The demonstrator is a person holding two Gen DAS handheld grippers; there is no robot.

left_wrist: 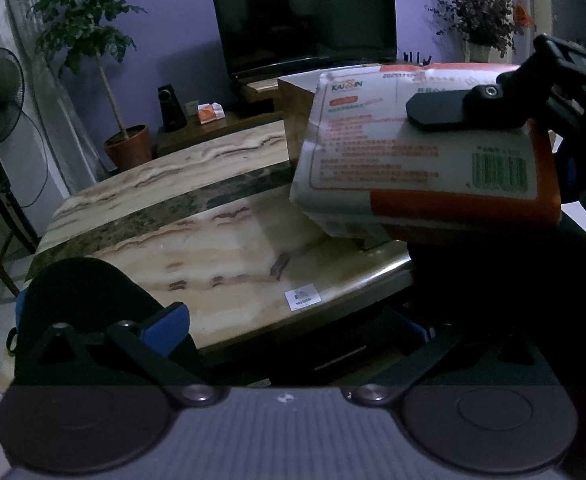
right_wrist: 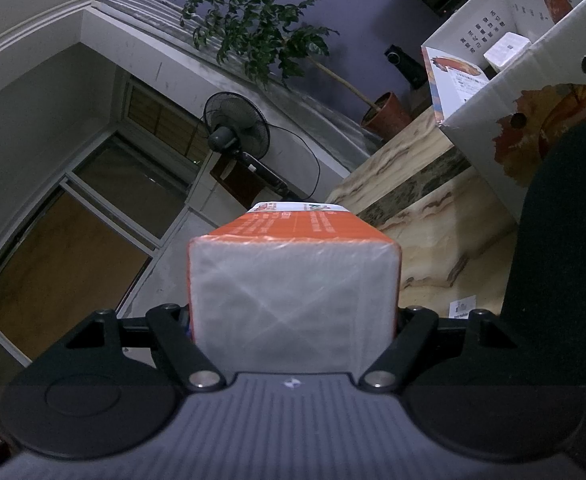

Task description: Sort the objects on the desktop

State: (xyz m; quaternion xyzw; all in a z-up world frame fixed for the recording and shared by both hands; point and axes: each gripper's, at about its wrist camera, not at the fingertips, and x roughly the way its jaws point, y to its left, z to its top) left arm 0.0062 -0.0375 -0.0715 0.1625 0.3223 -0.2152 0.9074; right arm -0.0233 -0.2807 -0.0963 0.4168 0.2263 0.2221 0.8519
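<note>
A tissue pack, white with orange print, sits between the fingers of my right gripper, which is shut on it and holds it above the marble table. In the left wrist view the same pack hangs over the table's right part, with one black finger pressed on its top face. The other finger is hidden under the pack. My left gripper is open over the table's near edge with nothing between its blue pads. An open cardboard box stands on the table just beyond the pack.
A small white item lies inside the box. A white sticker marks the tabletop near its front edge. Beyond the table are a TV, a speaker, a potted plant and a standing fan.
</note>
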